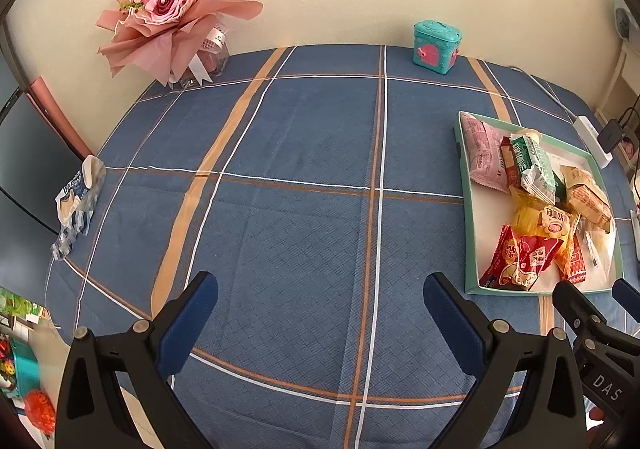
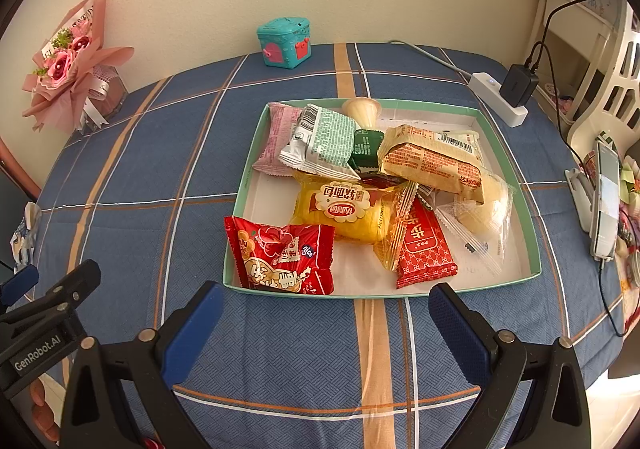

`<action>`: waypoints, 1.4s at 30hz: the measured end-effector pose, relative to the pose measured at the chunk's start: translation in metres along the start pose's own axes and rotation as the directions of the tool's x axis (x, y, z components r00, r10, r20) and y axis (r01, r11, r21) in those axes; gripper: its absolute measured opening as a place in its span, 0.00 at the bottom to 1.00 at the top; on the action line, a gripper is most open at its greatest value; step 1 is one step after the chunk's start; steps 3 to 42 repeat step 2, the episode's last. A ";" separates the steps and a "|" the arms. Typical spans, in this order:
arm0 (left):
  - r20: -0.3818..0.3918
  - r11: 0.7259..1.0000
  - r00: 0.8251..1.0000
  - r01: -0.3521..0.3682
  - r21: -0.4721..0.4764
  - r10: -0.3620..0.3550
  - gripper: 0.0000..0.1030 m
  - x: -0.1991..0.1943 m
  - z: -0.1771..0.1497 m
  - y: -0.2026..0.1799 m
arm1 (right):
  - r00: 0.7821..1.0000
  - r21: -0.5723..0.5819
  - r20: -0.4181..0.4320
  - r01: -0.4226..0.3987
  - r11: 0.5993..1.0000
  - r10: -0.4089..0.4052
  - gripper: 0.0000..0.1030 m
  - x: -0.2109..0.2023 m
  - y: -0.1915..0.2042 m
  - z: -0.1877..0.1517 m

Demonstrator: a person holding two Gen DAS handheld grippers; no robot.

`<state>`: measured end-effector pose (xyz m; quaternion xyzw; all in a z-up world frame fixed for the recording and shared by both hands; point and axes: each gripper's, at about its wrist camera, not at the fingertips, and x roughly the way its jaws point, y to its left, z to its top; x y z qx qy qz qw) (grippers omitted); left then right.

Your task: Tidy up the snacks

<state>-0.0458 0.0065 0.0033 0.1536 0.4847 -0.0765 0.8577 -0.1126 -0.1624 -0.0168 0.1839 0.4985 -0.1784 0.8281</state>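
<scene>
The snack packets are lying heaped in a shallow green-rimmed tray (image 2: 534, 249) on the right half of the bench (image 2: 300, 349), which is covered by a blue checked cloth. No packet is showing on the open cloth; a crumpled blue and white wrapper (image 1: 76, 205) is lying at the far left edge. This layout is fitting both a tray just filled and a tray waiting to be sorted, so no single next move is being prescribed

The right gripper (image 2: 326, 309) is hovering just near of the tray's near rim with its jaws spread and holding nothing. The left gripper (image 1: 320, 301) is hovering over bare cloth left of the tray, jaws likewise spread and holding nothing

For any grasp in the tray:
- The red packet (image 2: 284, 255) is leaning over the near left rim; it is probably the easiest to reach
- The yellow packet (image 2: 344, 213) is lying under neighbouring wrappers, so lifting it is likely disturbing them
- Pinching a crimped seam is judged safer than squeezing the soft contents
- Keeping the second gripper clear is avoiding collisions
</scene>
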 end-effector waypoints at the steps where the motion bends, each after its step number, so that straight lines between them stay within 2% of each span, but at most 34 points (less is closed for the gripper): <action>1: -0.002 1.000 1.000 0.000 -0.001 0.000 0.99 0.001 0.001 -0.001 | 1.000 0.000 -0.001 0.000 1.000 0.000 1.00 0.000 0.000 0.000; 42: -0.005 1.000 1.000 0.000 -0.003 0.000 0.99 0.001 0.001 0.000 | 1.000 -0.001 -0.001 0.000 1.000 0.000 1.00 0.000 0.001 0.000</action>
